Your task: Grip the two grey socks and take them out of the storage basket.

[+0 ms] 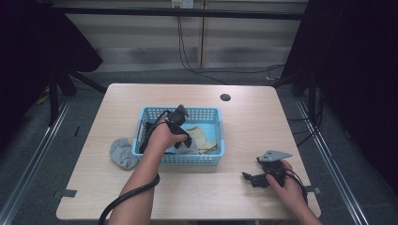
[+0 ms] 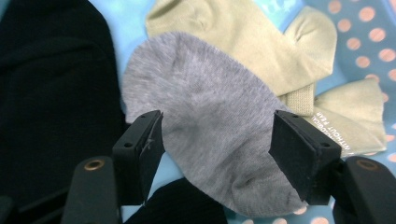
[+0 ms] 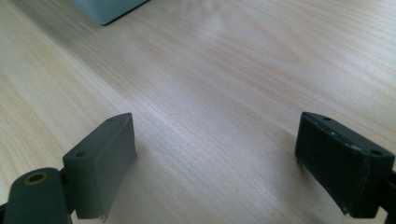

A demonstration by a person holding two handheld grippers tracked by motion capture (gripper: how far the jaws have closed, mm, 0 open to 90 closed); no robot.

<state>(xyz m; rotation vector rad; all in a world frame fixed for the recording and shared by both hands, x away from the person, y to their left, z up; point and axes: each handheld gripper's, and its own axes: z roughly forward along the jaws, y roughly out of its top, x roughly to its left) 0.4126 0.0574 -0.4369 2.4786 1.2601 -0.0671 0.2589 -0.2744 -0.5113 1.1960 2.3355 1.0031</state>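
A blue plastic basket (image 1: 211, 115) stands mid-table with socks inside. My left gripper (image 1: 184, 140) reaches down into it, open, its jaws either side of a grey sock (image 2: 210, 121) without closing on it. Beige socks (image 2: 261, 51) lie beyond the grey one, and black fabric (image 2: 51, 93) fills the basket's left part. The beige socks (image 1: 201, 137) also show in the high view. A second grey sock (image 1: 123, 153) lies on the table just left of the basket. My right gripper (image 1: 248, 178) rests low over the bare table (image 3: 224, 93) at the front right, open and empty.
A round cable hole (image 1: 225, 97) sits near the table's far edge. The basket's corner (image 3: 105, 11) shows at the top of the right gripper view. Cables (image 1: 187, 61) run on the floor behind the table. Metal rails flank the table on both sides.
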